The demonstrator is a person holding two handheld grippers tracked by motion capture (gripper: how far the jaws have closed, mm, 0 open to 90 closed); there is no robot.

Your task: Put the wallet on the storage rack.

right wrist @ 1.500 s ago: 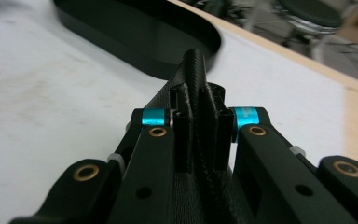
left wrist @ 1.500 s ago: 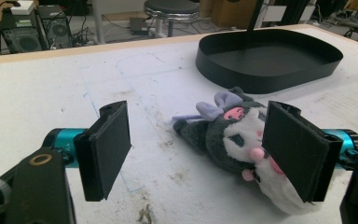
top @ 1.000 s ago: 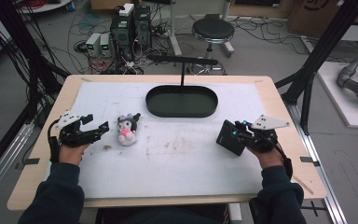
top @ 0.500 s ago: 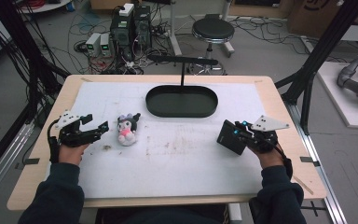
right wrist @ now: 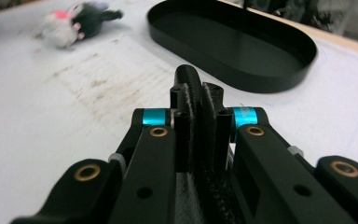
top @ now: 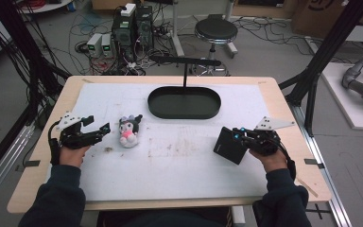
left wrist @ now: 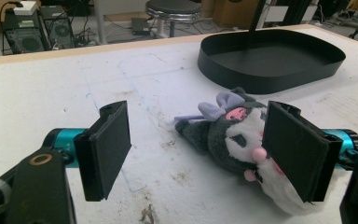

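Note:
A small plush toy [top: 129,131], dark grey and white with a pink nose, lies on the white mat left of centre. My left gripper [top: 99,128] rests just to its left, open and pointing toward it. In the left gripper view the plush toy [left wrist: 233,135] lies ahead, partly behind the right pad [left wrist: 293,149], and nothing is pinched between the jaws of the left gripper [left wrist: 198,140]. My right gripper [top: 228,145] rests on the mat's right side. Its jaws have just been closing and now the right gripper [right wrist: 198,84] is shut with nothing between them.
A black oval tray [top: 184,115] on a stand sits at the table's far middle, also seen as the tray [left wrist: 261,79] and the tray [right wrist: 242,79]. The stained white mat [top: 179,156] covers the wooden table. Computers, cables and a stool stand beyond the far edge.

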